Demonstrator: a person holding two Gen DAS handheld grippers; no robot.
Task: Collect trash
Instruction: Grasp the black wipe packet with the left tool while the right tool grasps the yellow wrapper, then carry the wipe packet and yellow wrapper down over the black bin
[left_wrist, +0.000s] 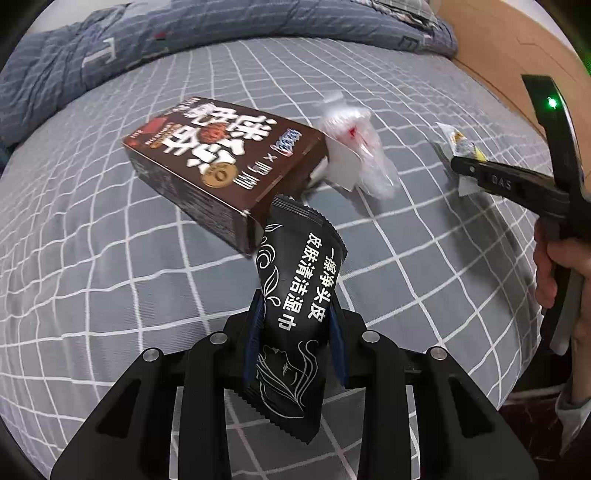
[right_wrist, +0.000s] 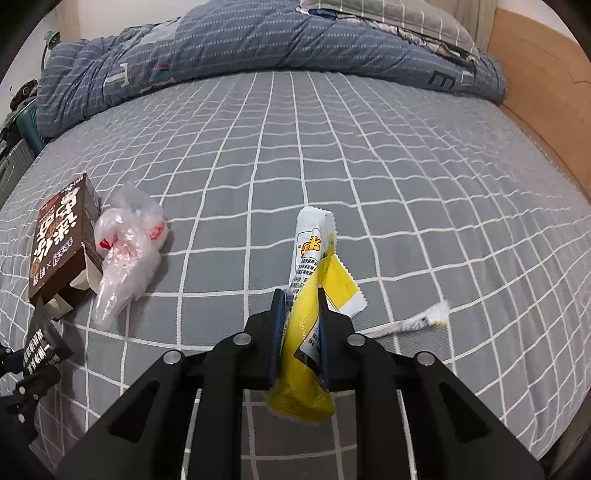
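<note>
My left gripper (left_wrist: 295, 317) is shut on a black wet-wipe packet (left_wrist: 295, 295) with white lettering, held up above the bed. Just behind the packet lies a brown carton (left_wrist: 225, 162) with its flap open, and a crumpled clear plastic bag (left_wrist: 362, 147) rests against that flap. My right gripper (right_wrist: 301, 314) is shut on a yellow and white snack wrapper (right_wrist: 310, 258) whose far end still lies on the sheet. The left wrist view shows the right gripper (left_wrist: 461, 168) from the side, at the wrapper (left_wrist: 461, 144). The carton (right_wrist: 62, 236) and bag (right_wrist: 125, 251) show left in the right wrist view.
The bed has a grey sheet with a white grid (right_wrist: 369, 166). A blue quilt (right_wrist: 258, 44) is bunched along the far side. A thin white torn strip (right_wrist: 413, 323) lies right of my right gripper. A wooden bed frame (right_wrist: 535, 74) runs along the right. A person's hand (left_wrist: 561, 266) holds the right gripper.
</note>
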